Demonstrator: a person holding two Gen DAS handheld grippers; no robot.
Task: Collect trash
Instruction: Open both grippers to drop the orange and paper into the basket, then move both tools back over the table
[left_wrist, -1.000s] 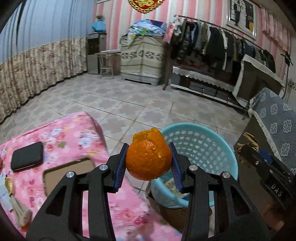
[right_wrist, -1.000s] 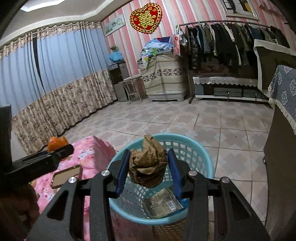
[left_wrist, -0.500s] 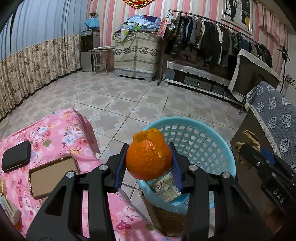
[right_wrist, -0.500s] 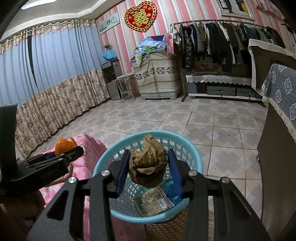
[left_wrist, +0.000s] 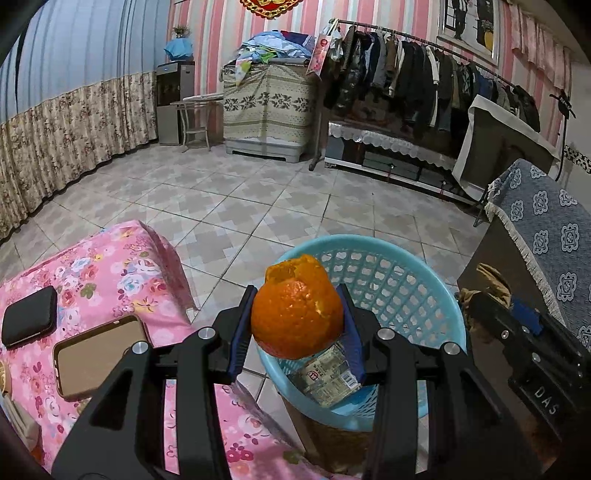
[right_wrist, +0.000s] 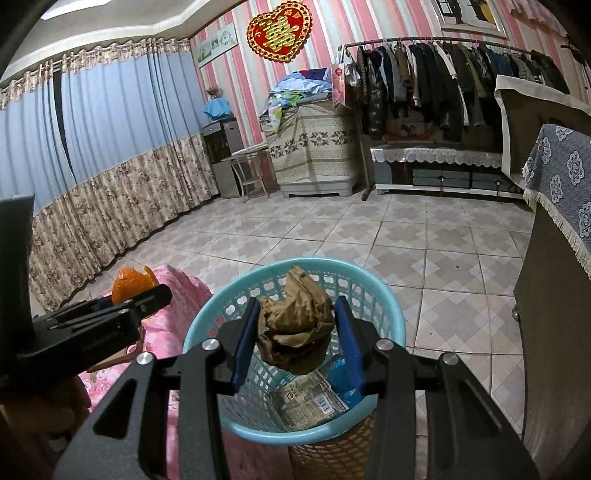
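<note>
My left gripper (left_wrist: 296, 325) is clamped on a partly torn orange peel (left_wrist: 295, 310), at the near rim of the blue basket (left_wrist: 406, 280). My right gripper (right_wrist: 295, 334) pinches a crumpled brown paper wad (right_wrist: 293, 325) over the basket's mouth, above a printed wrapper (right_wrist: 310, 404) inside. Left sits the pink floral tablecloth (left_wrist: 110, 266) with a phone (left_wrist: 98, 354) and black case (left_wrist: 29, 320); beyond is open tiled floor (left_wrist: 258, 192).

dim indoor light is coming from a ceiling panel (right_wrist: 61, 9), glare is shining off the tiled floor (right_wrist: 332, 236), and fisheye warping is bending and darkening both pictures' corners.
</note>
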